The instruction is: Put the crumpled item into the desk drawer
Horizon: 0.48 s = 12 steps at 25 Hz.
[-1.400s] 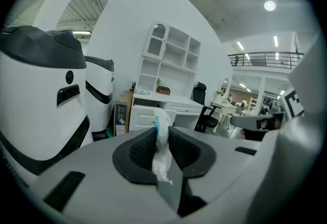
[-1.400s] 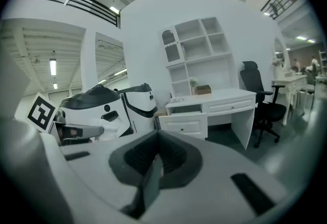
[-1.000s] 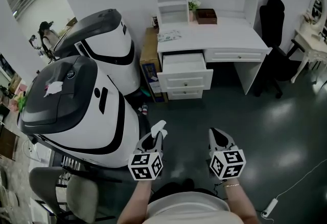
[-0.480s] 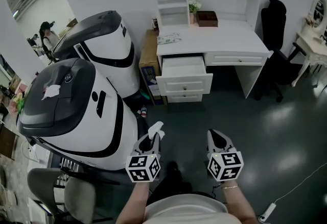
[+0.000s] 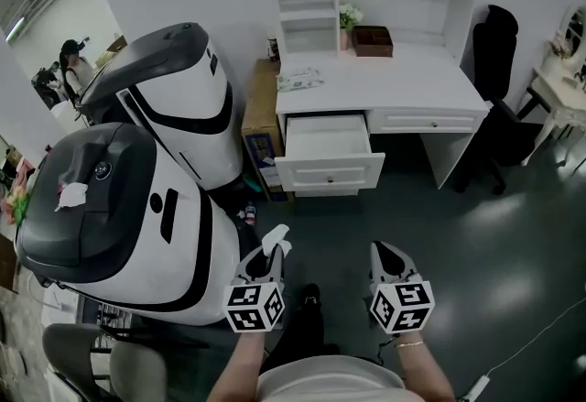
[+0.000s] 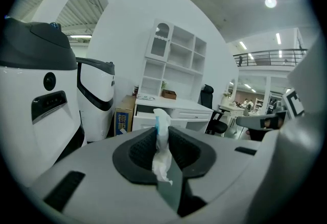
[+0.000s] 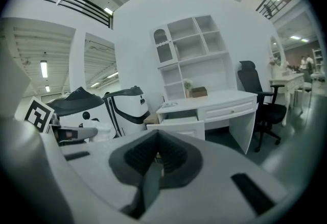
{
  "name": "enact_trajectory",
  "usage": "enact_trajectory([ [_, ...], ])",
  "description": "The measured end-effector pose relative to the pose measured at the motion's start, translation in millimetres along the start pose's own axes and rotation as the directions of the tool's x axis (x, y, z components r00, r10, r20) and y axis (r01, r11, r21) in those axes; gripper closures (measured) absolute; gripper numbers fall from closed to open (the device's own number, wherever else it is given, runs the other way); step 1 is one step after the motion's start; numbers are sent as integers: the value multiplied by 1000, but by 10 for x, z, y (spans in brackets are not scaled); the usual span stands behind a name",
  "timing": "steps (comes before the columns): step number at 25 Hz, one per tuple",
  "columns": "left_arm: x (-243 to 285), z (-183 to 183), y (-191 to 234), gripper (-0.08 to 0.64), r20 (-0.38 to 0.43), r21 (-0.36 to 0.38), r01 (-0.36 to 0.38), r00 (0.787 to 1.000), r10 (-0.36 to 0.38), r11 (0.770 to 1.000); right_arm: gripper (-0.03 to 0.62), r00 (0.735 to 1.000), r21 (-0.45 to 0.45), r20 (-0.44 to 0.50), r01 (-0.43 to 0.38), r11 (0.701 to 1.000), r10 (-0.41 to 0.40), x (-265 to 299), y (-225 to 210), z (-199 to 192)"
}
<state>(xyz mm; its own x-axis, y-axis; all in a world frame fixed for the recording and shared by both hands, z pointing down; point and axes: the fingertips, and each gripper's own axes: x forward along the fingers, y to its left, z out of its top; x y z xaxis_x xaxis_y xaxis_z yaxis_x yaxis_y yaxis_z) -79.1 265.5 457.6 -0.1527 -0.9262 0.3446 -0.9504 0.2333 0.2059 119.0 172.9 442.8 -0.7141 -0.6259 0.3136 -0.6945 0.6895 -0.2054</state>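
the left gripper (image 5: 273,251) pinches the crumpled tissue (image 6: 162,146) upright between its jaws; the open drawer (image 5: 331,173) lies ahead and slightly right, well apart, under the worktop (image 5: 403,89); the right gripper (image 5: 385,254), closed and empty, is about equally near

White desk (image 5: 403,84), black chair (image 5: 493,38), dark glossy floor (image 5: 494,235).

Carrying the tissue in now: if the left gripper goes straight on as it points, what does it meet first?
Probably the front of the open drawer of the desk. The floor between looks free, though depth is hard to judge. The left gripper is shut on the tissue.
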Motion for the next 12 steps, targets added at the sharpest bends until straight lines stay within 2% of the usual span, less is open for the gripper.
enact_trajectory([
  [12, 1026, 577, 488, 500, 7, -16, 49, 999, -49, 999, 591, 999, 0, -1, 49, 999, -49, 1116, -106, 494],
])
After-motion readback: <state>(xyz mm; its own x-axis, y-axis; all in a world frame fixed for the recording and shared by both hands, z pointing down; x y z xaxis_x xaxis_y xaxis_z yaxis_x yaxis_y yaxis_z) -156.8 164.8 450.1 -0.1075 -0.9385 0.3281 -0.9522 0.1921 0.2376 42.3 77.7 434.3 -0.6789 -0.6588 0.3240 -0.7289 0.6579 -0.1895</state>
